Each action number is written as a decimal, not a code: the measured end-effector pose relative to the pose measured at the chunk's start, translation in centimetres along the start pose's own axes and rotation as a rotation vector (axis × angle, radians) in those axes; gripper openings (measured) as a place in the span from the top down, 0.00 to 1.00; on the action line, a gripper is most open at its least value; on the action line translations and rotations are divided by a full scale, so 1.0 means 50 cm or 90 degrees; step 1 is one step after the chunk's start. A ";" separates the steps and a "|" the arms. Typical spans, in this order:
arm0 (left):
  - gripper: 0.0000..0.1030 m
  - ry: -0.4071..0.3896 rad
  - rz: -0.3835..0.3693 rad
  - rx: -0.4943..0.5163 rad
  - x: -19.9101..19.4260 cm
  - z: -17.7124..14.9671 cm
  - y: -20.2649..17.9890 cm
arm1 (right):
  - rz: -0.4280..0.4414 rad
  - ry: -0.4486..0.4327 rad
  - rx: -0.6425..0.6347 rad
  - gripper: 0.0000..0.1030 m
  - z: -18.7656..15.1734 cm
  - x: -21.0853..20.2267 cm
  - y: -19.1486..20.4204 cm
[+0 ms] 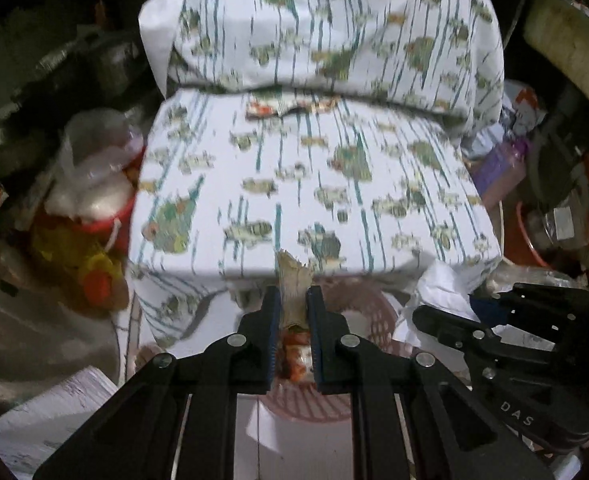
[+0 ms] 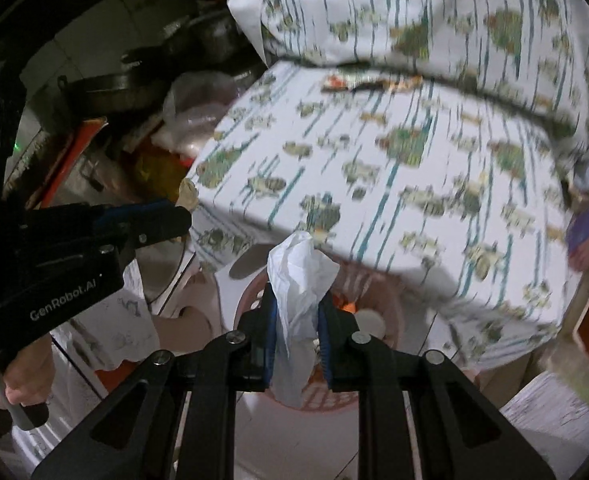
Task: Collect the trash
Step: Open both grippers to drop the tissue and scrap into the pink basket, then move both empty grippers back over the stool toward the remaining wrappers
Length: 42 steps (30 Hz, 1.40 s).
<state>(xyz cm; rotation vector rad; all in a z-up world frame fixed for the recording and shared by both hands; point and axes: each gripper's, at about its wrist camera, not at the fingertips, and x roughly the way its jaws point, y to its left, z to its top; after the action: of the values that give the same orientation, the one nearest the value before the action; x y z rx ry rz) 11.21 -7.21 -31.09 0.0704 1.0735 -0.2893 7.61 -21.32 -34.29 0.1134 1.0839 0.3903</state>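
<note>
1. While both grippers are angled downward over a pink perforated basket on the floor, each is found closed on a piece of trash.
2. The left gripper is seen narrow, its jaws pinched on a brownish crumpled scrap, which stands upright out of the jaws, its long axis in line with the fingers.
3. The right gripper is likewise narrow, clamped on a white crumpled tissue; the tissue's long axis also runs along the fingers, with a tail hanging below the jaws.
4. The basket is placed directly beneath and just ahead of both sets of fingertips, in front of a seat draped in patterned cloth. Orange and white items are already visible inside it.
5. The two grippers are held side by side, near one another; neither can be judged clearly nearer the basket mouth.
6. Release over the basket is judged to be the step in hand. A further wrapper remains at the back of the seat.
</note>
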 end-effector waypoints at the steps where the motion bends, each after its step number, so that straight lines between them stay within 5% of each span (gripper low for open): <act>1: 0.86 0.005 -0.001 -0.001 0.005 -0.002 0.001 | 0.003 0.005 0.007 0.81 0.000 0.003 -0.003; 6: 0.83 0.002 -0.002 -0.008 0.006 0.003 0.005 | -0.001 0.011 0.024 0.81 0.005 0.013 -0.017; 10: 0.58 -0.001 0.002 -0.016 0.003 0.008 0.009 | -0.005 0.012 0.027 0.79 0.008 0.017 -0.019; 15: 0.53 -0.001 0.005 -0.016 0.005 0.012 0.011 | -0.014 0.013 0.025 0.67 0.006 0.019 -0.020; 18: 0.36 -0.008 0.013 -0.022 0.002 0.015 0.013 | -0.017 0.010 0.029 0.62 0.006 0.017 -0.023; 27: 0.32 -0.031 0.037 -0.048 -0.010 0.030 0.030 | -0.015 0.007 0.048 0.59 0.011 0.014 -0.035; 33: 0.31 -0.038 0.048 -0.059 -0.014 0.033 0.039 | 0.002 0.018 0.040 0.43 0.011 0.021 -0.024; 35: 0.31 -0.042 0.050 -0.070 -0.018 0.033 0.046 | -0.004 0.021 0.038 0.29 0.010 0.024 -0.020; 42: 0.31 -0.075 0.052 -0.075 -0.047 0.036 0.053 | -0.037 -0.033 0.065 0.21 0.018 0.000 -0.034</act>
<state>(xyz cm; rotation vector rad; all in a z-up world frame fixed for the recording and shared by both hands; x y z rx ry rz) 12.40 -4.55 -28.40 -0.0090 0.9661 -0.1542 8.85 -22.83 -34.33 0.1813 1.0529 0.2792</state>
